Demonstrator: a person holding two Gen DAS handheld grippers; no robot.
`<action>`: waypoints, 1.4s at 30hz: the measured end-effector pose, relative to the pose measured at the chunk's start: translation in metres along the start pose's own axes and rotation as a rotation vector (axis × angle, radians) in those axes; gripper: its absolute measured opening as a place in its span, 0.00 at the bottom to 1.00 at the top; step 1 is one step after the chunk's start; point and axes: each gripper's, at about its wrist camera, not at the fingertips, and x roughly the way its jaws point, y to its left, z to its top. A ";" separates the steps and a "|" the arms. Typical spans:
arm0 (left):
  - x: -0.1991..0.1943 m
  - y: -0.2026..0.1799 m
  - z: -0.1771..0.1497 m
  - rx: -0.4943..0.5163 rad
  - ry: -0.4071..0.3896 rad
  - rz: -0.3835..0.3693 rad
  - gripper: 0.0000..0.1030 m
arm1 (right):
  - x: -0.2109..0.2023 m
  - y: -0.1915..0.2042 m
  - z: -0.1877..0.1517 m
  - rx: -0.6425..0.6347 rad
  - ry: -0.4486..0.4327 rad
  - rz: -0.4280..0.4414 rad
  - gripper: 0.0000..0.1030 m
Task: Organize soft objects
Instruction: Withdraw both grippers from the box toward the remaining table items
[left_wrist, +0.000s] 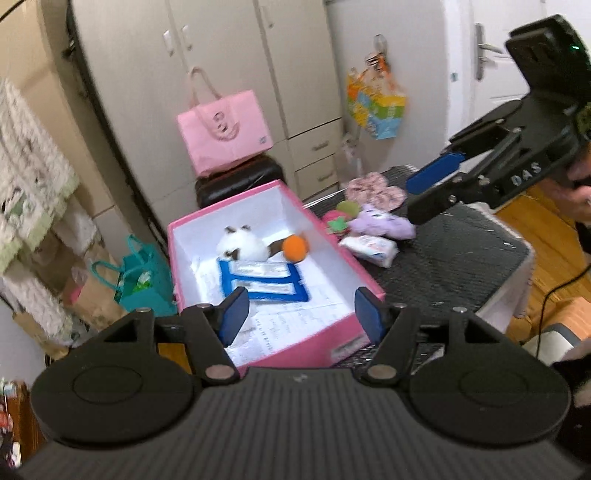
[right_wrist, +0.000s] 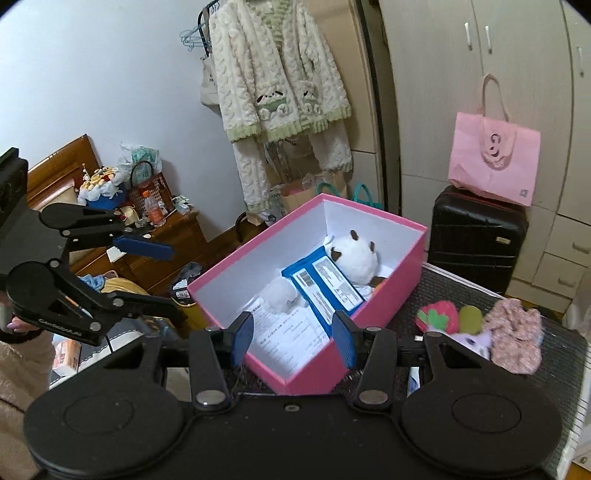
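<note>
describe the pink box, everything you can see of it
The pink box is a lidless rectangular carton, pink outside and white inside, likely stiff card. It sits upright on the dark textured table, near its edge. Inside lie a white plush with brown ears, a blue packet, an orange ball and printed paper. Neither gripper touches it.

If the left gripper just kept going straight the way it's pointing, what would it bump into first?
Probably the pink box: the left gripper is open and empty, aimed down into its open top. It would likely land on the blue packet lying on the papers inside, though depth is hard to judge here.
</note>
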 end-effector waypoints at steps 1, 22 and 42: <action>-0.004 -0.007 0.001 0.011 -0.013 -0.010 0.63 | -0.006 0.000 -0.003 -0.001 -0.003 -0.011 0.51; 0.059 -0.120 0.011 0.063 -0.107 -0.151 0.68 | -0.084 -0.033 -0.091 -0.005 -0.133 -0.166 0.57; 0.176 -0.125 0.018 -0.203 -0.113 -0.033 0.69 | -0.036 -0.120 -0.107 0.014 -0.137 -0.213 0.59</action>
